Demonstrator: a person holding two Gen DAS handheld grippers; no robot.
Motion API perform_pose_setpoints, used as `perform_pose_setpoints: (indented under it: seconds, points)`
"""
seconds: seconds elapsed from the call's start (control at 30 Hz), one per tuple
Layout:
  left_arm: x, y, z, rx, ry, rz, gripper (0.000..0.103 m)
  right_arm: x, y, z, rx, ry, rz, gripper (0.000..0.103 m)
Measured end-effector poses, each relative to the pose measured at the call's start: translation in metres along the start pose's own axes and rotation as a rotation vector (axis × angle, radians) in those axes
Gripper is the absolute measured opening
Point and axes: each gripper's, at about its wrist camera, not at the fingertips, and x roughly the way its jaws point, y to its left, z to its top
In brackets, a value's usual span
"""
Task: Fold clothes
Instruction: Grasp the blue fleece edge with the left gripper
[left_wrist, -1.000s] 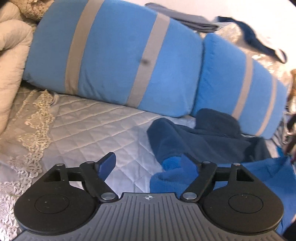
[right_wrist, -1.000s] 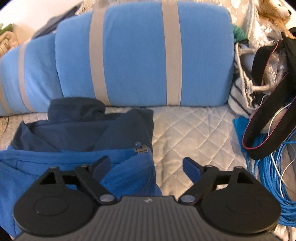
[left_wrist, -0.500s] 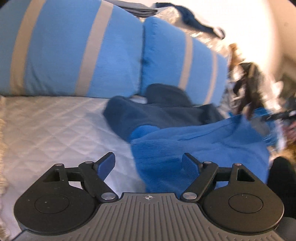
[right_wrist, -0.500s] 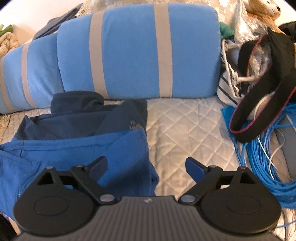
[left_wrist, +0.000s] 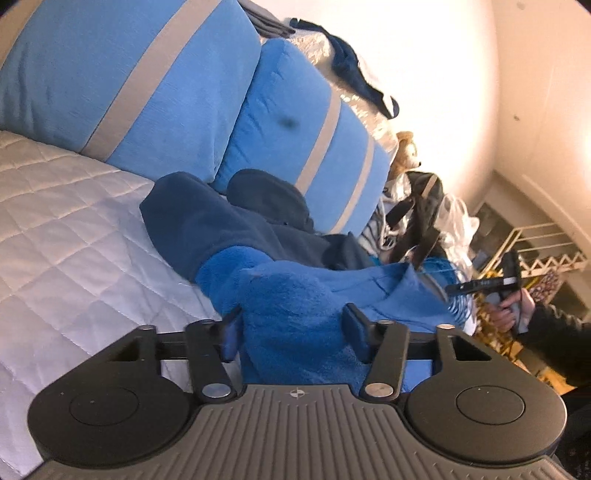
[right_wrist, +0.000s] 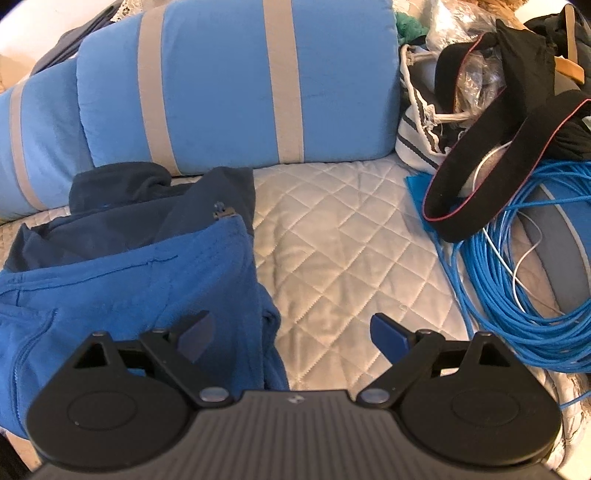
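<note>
Two-tone blue fleece garment spread lower centre on quilted pale bedcover; left gripper, jaws wide, straddling its fuzzy edge; right gripper, jaws wide, over garment's right edge.

Fuzzy fleece jacket; smooth quilted satin cover; soft velvety cushions; glossy plastic cable at 3 o'clock.

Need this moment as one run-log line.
stage: approach | left gripper: open, jaws straddling blue fleece jacket edge | right gripper: open, above jacket's other edge | quilted bed cover | nothing gripped
</note>
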Motion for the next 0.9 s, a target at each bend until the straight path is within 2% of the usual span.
perform_pose_setpoints:
  seconds: [0.03,0.1,0.2,0.4,0.43,0.57,0.67,0.73,0.9]
  points:
    - [-0.002,0.001,0.000,-0.008,-0.009,0.000,0.032,0.000,0.000,0.000,-0.003,0.000,-0.001,0.096]
    - [-0.003,0.000,0.000,-0.017,-0.016,0.008,0.024,0.000,-0.001,0.000,-0.009,-0.002,-0.003,0.096]
    - [-0.008,-0.010,0.005,-0.017,-0.030,0.041,0.021,0.002,-0.003,0.000,-0.010,-0.008,0.003,0.096]
    - [-0.005,-0.041,0.020,-0.025,-0.015,0.206,0.020,0.009,-0.010,-0.002,-0.023,-0.051,0.065,0.096]
    - [-0.003,-0.044,0.023,-0.052,-0.001,0.256,0.020,0.010,-0.010,-0.002,-0.032,-0.064,0.087,0.095]
    - [0.004,-0.053,0.029,-0.068,0.016,0.368,0.020,0.021,-0.012,-0.002,-0.100,-0.129,0.218,0.094]
    - [0.009,-0.055,0.032,-0.070,0.029,0.416,0.020,0.040,-0.016,0.005,-0.120,-0.144,0.301,0.087]
    - [0.012,-0.055,0.032,-0.067,0.040,0.455,0.020,0.052,-0.019,0.010,-0.133,-0.154,0.356,0.079]
    - [0.019,-0.057,0.032,-0.068,0.066,0.513,0.020,0.084,-0.026,0.022,-0.167,-0.178,0.493,0.076]
